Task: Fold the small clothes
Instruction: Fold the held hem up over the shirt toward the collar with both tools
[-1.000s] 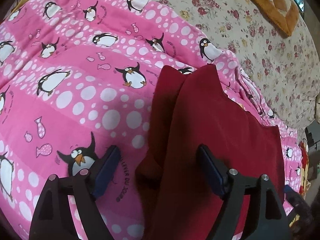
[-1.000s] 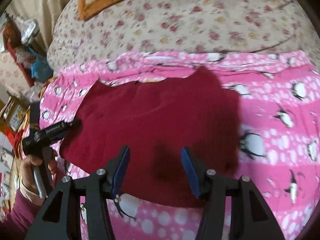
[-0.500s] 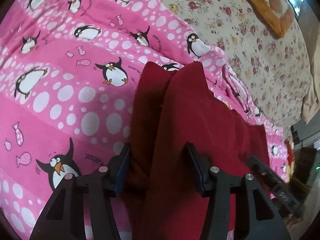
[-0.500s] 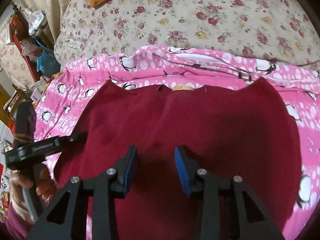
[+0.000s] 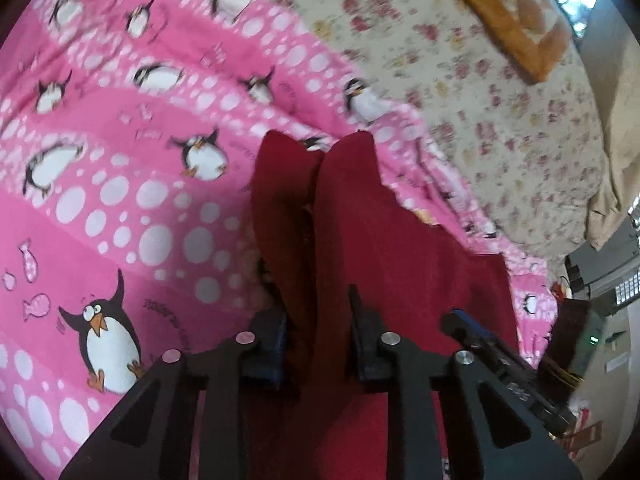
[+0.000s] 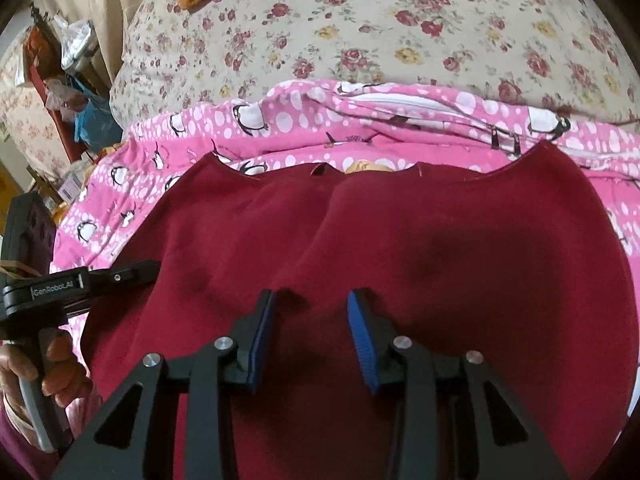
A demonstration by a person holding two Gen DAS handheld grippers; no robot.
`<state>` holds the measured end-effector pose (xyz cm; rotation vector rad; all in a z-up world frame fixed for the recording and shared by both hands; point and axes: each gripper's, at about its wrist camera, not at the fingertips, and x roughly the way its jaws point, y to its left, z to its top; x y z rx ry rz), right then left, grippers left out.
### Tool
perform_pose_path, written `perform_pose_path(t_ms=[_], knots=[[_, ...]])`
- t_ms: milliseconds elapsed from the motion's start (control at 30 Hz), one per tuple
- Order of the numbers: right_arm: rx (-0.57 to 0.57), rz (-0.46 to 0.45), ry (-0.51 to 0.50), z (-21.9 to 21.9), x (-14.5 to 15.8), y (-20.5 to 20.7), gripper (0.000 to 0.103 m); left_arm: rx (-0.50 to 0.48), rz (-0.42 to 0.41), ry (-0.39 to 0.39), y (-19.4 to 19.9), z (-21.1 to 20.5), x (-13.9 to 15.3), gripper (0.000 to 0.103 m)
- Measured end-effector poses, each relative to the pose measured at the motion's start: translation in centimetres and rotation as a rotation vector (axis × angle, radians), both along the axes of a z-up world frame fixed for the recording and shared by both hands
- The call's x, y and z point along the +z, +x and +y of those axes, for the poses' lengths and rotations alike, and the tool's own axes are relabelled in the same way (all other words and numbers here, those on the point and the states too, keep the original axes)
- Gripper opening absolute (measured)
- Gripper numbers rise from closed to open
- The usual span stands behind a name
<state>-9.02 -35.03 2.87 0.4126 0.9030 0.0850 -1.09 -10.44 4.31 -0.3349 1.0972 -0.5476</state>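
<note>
A dark red garment (image 6: 400,248) lies on the pink penguin blanket (image 6: 304,128). In the left wrist view the garment (image 5: 384,248) rises as a raised fold between my left gripper's (image 5: 318,328) fingers, which are closed in on it. My right gripper (image 6: 312,328) hovers low over the garment's near part, jaws partly apart with cloth beneath them and nothing clearly pinched. The left gripper (image 6: 132,274) shows at the garment's left edge in the right wrist view, with the hand holding it.
A floral bedcover (image 6: 400,20) lies beyond the blanket, with an orange quilted cushion (image 5: 516,20) at the far side. Clutter and bags (image 6: 80,92) stand beside the bed on the left. The right gripper's tip (image 5: 476,328) sits close to my left fingers.
Both grippers have moved in over the red garment and their jaws have narrowed. The left fingers now close around a fold of the cloth.
</note>
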Motion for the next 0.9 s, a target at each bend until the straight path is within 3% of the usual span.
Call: perform_pose_path(t_ms=[133,300,467,533,667,733,800,900], knots=[[-0.007,0.004,0.067,-0.8,-0.2,0.0,0.04,-0.078,-0.038,-0.07,-1.7,-1.9,3.4,0.002],[-0.07,0.008,0.21,-2.6,-0.3,-0.4,0.039,-0.216,-0.091,-0.052,-4.4,-7.5,6.6,0.002],[-0.281,-0.017,0.498,-7.0,-0.6,-4.1,0.039,-0.326,-0.126,0.025,-7.0,-14.1,6.9,0.002],[-0.378,-0.059,0.638,-9.2,-1.3,-6.3,0.044,-0.343,-0.113,0.044,-7.5,-15.7,6.2,0.003],[-0.416,-0.143,0.913,-11.7,-3.5,-8.3,0.045,-0.338,-0.088,0.03,-7.9,-16.7,5.3,0.007],[-0.401,-0.176,0.969,-12.0,-3.6,-8.5,0.055,-0.374,-0.076,0.018,-8.1,-16.9,4.9,0.016],[-0.38,-0.206,0.986,-11.8,-3.4,-8.3,0.064,-0.398,-0.054,0.019,-8.4,-17.2,4.6,0.016],[-0.338,-0.189,0.938,-11.0,-2.7,-7.5,0.068,-0.454,-0.021,-0.001,-9.2,-17.3,4.8,0.016]])
